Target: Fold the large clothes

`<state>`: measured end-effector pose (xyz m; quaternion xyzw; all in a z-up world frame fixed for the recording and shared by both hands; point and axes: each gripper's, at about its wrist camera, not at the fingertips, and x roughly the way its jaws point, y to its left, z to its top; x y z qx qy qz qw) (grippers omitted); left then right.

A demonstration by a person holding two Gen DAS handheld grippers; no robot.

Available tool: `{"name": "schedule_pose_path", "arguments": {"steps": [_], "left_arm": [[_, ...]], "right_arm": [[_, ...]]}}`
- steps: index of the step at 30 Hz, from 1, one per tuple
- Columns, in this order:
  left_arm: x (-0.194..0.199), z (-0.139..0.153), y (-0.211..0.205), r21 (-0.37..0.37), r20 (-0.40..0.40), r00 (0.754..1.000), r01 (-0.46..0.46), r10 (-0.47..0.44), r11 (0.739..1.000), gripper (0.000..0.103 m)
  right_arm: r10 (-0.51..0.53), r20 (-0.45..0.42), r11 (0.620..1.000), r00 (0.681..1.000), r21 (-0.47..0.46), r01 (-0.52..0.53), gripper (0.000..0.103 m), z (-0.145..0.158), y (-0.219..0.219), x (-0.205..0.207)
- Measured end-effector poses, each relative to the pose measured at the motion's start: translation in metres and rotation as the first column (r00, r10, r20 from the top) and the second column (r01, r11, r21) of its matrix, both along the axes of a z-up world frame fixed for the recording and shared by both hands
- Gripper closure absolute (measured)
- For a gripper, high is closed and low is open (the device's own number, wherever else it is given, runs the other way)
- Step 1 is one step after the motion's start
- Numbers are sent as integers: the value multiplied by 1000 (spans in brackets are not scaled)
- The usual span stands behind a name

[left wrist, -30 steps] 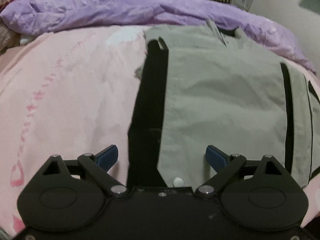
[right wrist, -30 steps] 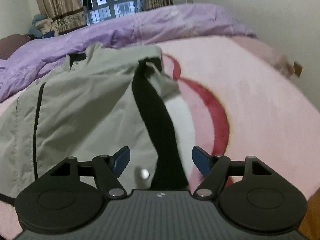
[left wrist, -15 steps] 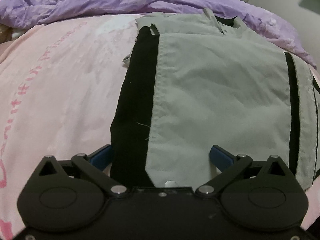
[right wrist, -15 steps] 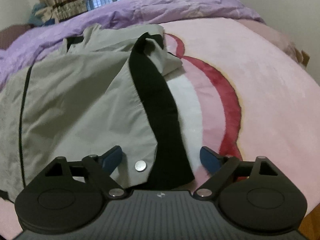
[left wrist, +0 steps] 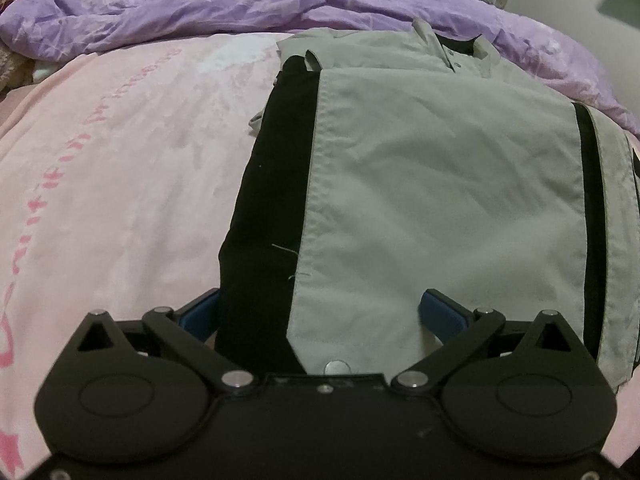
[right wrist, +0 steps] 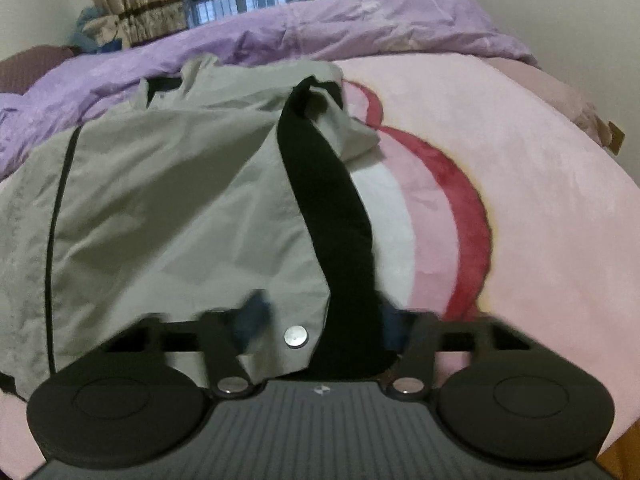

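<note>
A grey jacket (left wrist: 432, 184), black-trimmed, lies sleeves-in on a pink blanket (left wrist: 120, 184); both grippers sit at its near hem, apparently ready to lift and fold it towards the collar; the left gripper (left wrist: 320, 312) stands spread wide around the hem; the right gripper (right wrist: 320, 320), blurred, has just been closing about the hem corner; a firm pinch cannot be told

Dim, soft indoor light, strong fisheye bending, motion blur on right tool (right wrist: 320, 318)
</note>
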<state>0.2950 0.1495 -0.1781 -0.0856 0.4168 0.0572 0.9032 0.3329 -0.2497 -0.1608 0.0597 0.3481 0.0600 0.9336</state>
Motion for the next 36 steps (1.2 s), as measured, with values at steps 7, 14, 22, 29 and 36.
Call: {"name": "schedule_pose_path", "arguments": {"steps": [7, 14, 22, 29, 36], "left_arm": [[-10, 34, 5, 52, 63, 998, -33, 30, 998, 99], [-47, 81, 9, 78, 141, 990, 9, -20, 997, 94], [-32, 16, 13, 0, 9, 1000, 22, -22, 1000, 46], [-19, 5, 6, -31, -8, 987, 163, -163, 986, 0], [-25, 3, 23, -144, 28, 988, 155, -153, 977, 0]], "right_arm": [[-42, 8, 991, 999, 124, 40, 96, 20, -22, -16], [-83, 129, 991, 988, 115, 68, 96, 75, -21, -77], [-143, -46, 984, 989, 104, 147, 95, 5, -25, -60], [-124, -92, 963, 988, 229, 142, 77, -11, -40, -57], [-89, -67, 966, 994, 237, 103, 63, -12, -38, -60]]}}
